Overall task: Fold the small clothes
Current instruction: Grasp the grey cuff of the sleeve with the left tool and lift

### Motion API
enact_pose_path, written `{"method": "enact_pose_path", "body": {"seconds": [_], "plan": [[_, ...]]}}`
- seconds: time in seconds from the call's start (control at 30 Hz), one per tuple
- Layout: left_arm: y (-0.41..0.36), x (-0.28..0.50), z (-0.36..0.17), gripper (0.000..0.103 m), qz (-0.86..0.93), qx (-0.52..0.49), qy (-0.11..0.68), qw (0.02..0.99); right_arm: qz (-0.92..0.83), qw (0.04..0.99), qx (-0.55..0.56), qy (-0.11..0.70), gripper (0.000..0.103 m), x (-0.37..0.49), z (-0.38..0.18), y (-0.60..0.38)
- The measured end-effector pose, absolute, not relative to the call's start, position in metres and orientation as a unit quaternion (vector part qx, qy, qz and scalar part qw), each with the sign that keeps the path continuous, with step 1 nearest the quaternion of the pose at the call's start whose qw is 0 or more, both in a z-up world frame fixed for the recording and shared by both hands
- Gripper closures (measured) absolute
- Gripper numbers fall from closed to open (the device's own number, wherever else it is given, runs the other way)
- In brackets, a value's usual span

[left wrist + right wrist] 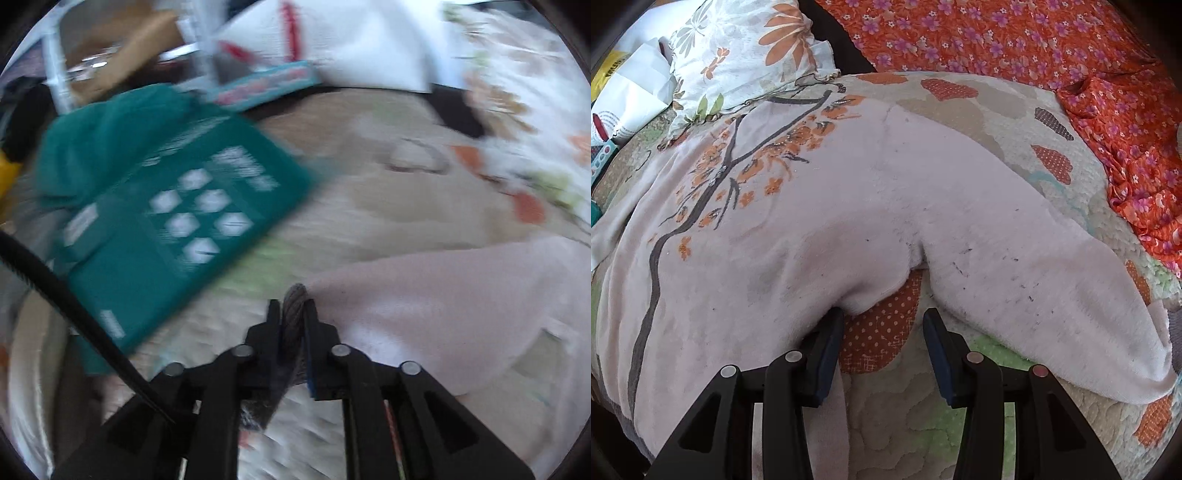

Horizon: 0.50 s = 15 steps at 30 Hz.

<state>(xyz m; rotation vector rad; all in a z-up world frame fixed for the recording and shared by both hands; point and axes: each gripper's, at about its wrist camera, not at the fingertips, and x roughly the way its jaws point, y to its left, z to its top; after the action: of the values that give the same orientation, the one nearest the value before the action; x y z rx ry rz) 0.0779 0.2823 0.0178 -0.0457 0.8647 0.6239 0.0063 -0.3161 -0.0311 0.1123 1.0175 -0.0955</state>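
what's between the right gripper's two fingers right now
In the right wrist view, the right gripper stands open with only the quilt showing in the gap, an orange dotted patch. The pink sweater lies just beyond the fingertips, not pinched.

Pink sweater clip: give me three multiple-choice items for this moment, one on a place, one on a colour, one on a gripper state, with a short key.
1. Where does the pink sweater lie?
A. on a quilted bedspread
B. on a hanger
C. in a basket

2. What colour are the blossoms printed on the sweater?
A. blue
B. orange
C. yellow

3. How does the left gripper stand?
A. wide open, nothing between
B. out of view
C. shut on a grey ribbed edge

Key: A, the quilted bedspread shows under and around the sweater; B, orange flowers sit along the grey branch print; C, the grey ribbed edge is pinched between the nearly closed jaws.
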Motion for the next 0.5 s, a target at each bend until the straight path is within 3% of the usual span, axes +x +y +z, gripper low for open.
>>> {"method": "enact_pose_path", "body": {"seconds": [0.17,0.23,0.33,0.5], "plan": [[0.309,0.054,0.025,0.061,0.357,-0.057,0.400,0.842,-0.030,0.881,0.055,0.469,0.055,-0.004,-0.018,-0.306],[0.317,0.037,0.034,0.041,0.336,-0.113,0.382,0.854,-0.019,0.882,0.059,0.466,0.054,-0.013,-0.014,-0.303],[0.321,0.020,0.039,0.035,0.260,-0.217,0.370,0.865,-0.011,0.886,0.066,0.458,0.054,-0.021,-0.007,-0.304],[0.318,0.028,0.005,0.034,0.157,-0.338,0.412,0.831,-0.008,0.889,0.094,0.449,0.054,-0.026,-0.002,-0.312]]}}
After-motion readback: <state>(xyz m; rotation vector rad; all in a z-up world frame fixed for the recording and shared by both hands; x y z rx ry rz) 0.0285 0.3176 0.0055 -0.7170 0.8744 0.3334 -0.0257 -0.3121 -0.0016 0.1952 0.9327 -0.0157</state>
